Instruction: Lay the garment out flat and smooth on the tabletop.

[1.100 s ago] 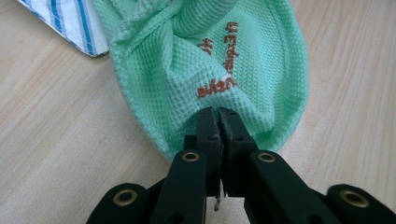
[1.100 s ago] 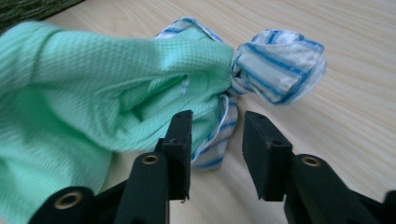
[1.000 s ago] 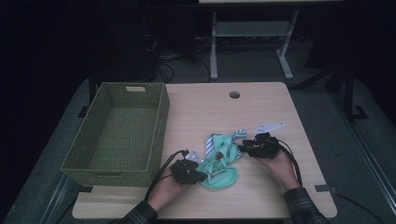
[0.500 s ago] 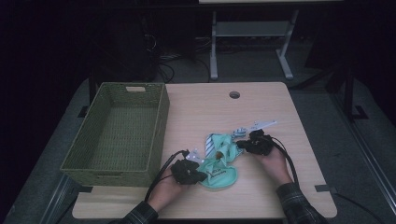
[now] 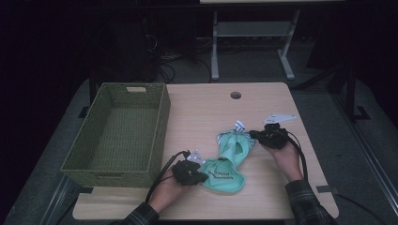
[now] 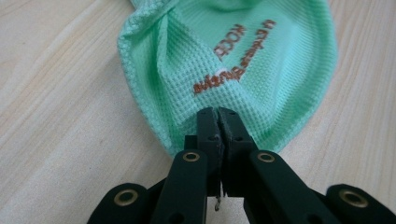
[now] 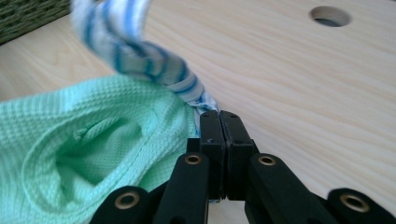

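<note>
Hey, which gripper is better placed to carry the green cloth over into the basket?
Left. The left gripper grips the cloth right beside the basket; the right gripper sits farther away.

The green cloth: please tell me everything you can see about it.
The green cloth is mint, waffle-textured fabric with stitched hems and brown printed lettering. It lies crumpled and stretched on the wooden table, right of the basket. The left gripper pinches its near edge; the right gripper pinches its far end beside a blue-striped cloth.
</note>
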Action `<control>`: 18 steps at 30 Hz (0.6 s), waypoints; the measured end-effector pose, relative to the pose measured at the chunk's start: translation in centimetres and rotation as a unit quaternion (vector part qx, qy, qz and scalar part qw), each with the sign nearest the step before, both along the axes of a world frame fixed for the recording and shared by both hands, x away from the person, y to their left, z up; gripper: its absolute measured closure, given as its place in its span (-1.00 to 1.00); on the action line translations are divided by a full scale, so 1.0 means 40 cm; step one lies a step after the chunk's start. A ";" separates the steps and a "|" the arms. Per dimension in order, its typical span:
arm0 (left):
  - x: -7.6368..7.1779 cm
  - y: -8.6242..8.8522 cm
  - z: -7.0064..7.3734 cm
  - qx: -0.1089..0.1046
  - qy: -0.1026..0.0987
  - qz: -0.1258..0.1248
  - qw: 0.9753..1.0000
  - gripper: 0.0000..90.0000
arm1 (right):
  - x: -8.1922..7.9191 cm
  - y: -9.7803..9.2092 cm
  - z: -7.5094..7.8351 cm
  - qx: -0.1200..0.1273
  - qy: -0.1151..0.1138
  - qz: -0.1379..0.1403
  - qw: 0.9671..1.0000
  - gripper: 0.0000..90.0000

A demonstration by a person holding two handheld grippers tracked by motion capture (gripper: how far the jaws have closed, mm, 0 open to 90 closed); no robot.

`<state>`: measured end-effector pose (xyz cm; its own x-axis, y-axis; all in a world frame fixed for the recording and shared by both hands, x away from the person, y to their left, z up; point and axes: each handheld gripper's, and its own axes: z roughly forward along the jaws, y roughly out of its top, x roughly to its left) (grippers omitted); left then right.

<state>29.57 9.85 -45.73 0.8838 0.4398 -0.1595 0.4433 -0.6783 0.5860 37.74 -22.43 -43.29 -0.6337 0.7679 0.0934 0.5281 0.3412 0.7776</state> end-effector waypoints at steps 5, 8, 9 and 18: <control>0.001 0.000 0.000 0.001 0.000 -0.001 1.000 0.95 | 0.003 -0.041 0.004 0.002 -0.005 -0.017 1.000 0.97; -0.001 -0.001 0.000 0.002 -0.001 0.000 1.000 0.95 | 0.003 -0.062 0.002 -0.001 -0.007 -0.025 1.000 0.97; -0.001 -0.001 0.000 0.002 -0.001 0.001 1.000 0.95 | 0.002 -0.066 0.002 -0.002 -0.006 -0.028 1.000 0.97; -0.001 -0.001 0.001 0.001 0.001 0.001 1.000 0.94 | 0.001 -0.085 -0.022 -0.015 0.009 -0.041 0.999 0.95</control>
<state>29.55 9.83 -45.70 0.8827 0.4419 -0.1599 0.4455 -0.6787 0.5839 37.77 -25.82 -44.18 -0.5676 0.8193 0.0807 0.5688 0.3195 0.7579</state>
